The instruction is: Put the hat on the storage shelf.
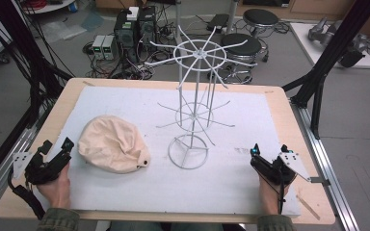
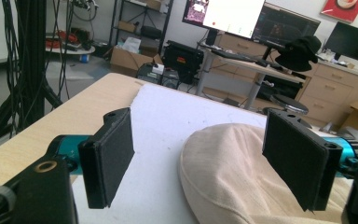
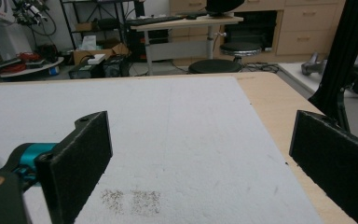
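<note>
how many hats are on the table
1: a beige cap lying on the white mat, left of the wire rack, beside the left claw.

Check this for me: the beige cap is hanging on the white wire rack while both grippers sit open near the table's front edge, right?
Not quite. The cap lies on the table, left of the rack, as the high view shows. The left gripper and right gripper do sit open near the front edge.

1 cream hat (image 1: 113, 143), 1 white wire rack (image 1: 192, 113), 2 tools.
</note>
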Available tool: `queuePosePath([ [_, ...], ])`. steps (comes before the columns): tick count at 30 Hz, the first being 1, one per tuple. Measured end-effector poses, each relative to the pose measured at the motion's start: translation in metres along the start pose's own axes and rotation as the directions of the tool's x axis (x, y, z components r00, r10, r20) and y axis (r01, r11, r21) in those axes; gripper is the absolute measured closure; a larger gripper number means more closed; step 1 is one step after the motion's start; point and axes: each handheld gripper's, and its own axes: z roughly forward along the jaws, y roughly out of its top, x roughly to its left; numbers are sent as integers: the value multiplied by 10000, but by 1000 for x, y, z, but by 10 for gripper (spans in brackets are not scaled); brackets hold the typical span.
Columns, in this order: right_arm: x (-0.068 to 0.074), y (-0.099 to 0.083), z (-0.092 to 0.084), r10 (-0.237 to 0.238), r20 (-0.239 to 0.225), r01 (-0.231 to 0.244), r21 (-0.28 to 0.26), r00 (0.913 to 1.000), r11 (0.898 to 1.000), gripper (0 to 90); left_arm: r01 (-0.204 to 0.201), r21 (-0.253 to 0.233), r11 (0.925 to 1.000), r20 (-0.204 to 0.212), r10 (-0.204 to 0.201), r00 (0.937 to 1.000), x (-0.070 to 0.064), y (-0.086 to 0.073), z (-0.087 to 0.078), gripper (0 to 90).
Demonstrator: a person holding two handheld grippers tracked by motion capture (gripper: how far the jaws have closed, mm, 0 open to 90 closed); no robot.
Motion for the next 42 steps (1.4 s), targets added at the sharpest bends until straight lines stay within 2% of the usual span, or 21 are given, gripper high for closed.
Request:
queuePosePath([
  [6,-1,0,0,118,-8,-118,0,9999,9999,46,17,49,10000,44,-18,10000,0,0,0,245],
  [10,-1,0,-1,177,-67,-177,-50,9998,9998,46,-217,69,9997,-16,217,9998,-1,-1,0,242],
  [23,-1,0,-1,301,-205,-301,-42,9993,9995,46,-108,41,9999,-79,108,9999,0,-1,0,237],
  [30,-2,-1,0,298,-215,-298,4,9993,9996,46,-363,119,9993,30,362,9993,-3,-1,1,236],
  [42,-3,-1,0,426,-185,-424,76,9989,9991,46,-689,-92,9976,256,691,9973,-7,6,1,239],
])
